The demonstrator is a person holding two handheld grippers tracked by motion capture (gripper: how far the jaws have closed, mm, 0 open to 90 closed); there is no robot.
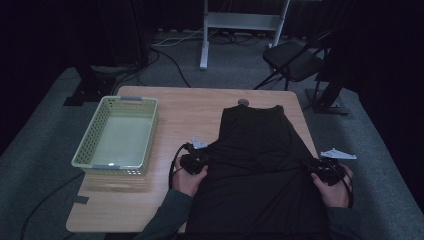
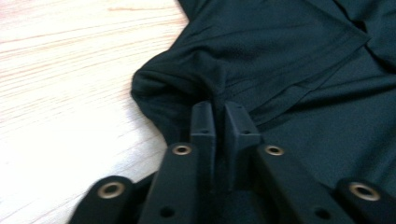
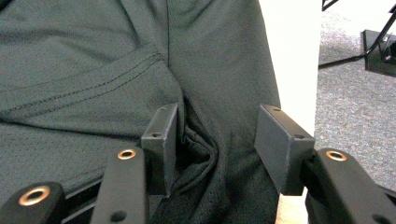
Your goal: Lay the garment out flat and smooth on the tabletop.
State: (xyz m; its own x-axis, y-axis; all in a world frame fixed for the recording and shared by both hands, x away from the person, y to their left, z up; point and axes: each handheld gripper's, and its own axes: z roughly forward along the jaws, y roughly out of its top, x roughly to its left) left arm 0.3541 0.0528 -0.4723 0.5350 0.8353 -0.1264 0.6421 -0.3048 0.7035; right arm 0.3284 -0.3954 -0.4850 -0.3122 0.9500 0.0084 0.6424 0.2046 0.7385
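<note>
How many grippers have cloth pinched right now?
1. The left gripper is shut on the black shirt at its left edge; the right gripper stands open over the right edge.

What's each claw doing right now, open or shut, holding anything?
Left claw: shut, pinching a fold of the black shirt.
Right claw: open, jaws apart over the shirt's edge, gripping nothing yet.

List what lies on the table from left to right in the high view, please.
Basket → left gripper, shut on the edge of the black shirt → black shirt → right gripper, its jaws open around a fold of the shirt at the table edge.
</note>
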